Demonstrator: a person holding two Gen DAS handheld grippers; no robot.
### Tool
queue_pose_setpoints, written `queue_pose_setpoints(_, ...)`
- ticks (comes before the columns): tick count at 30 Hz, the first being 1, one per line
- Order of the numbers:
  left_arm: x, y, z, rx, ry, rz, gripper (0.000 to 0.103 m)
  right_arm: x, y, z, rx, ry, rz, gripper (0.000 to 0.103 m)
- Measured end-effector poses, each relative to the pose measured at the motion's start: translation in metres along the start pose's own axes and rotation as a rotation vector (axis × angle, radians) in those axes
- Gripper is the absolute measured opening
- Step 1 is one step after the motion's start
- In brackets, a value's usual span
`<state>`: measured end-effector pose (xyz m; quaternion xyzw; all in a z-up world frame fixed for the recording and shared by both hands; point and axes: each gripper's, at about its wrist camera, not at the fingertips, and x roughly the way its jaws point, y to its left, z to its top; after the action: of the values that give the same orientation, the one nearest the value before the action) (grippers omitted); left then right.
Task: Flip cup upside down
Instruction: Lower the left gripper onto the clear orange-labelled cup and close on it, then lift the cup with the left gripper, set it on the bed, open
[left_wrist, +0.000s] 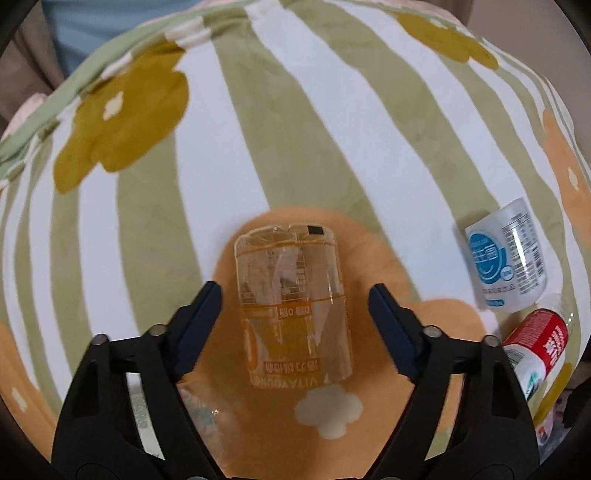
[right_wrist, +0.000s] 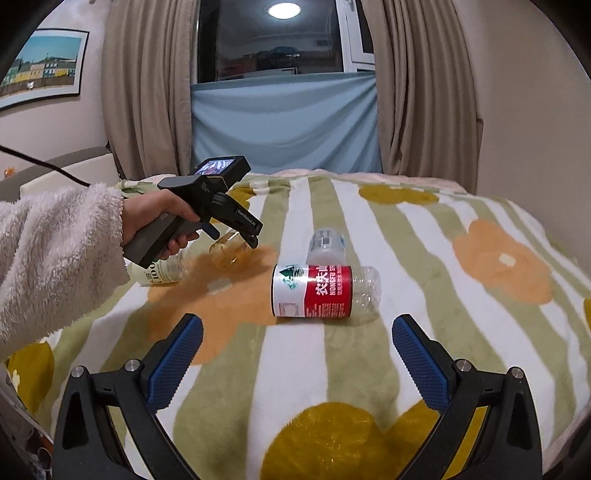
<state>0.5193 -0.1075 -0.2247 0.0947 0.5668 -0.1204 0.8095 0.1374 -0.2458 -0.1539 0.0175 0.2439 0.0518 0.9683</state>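
My left gripper (left_wrist: 294, 295) hangs with jaws spread wide; the clear orange-labelled cup (left_wrist: 291, 306) lies between its fingers on the blanket (left_wrist: 295, 129), at twelve o'clock; my right gripper (right_wrist: 297, 334) gapes empty, cup (right_wrist: 231, 253) at eleven o'clock.

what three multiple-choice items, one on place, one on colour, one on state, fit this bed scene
1. The orange-label cup lies:
A. between the left hand-held gripper's open fingers
B. on the red-label bottle
C. on the windowsill

2. The label band of the bottle nearest the right hand-held gripper is:
A. blue
B. red
C. black

3. The left hand-held gripper is:
A. shut on the cup
B. open, not touching the cup
C. out of view

Answers: 1 A, a finger shows on each side of it; 2 B, red band with white text; 3 B, gaps show on both sides.
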Motion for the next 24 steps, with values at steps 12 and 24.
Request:
queue_pose_setpoints(12,-0.007,0.002,-0.007,-0.008,0.031,-0.072,0.058,0.007,0.008,0.004,0.017,-0.002,0.041,0.102)
queue_pose_setpoints(24,-0.105,-0.045,-0.103,0.106,-0.030,-0.151,0.058,-0.045,0.014,0.020,0.052,-0.035,0.030,0.102)
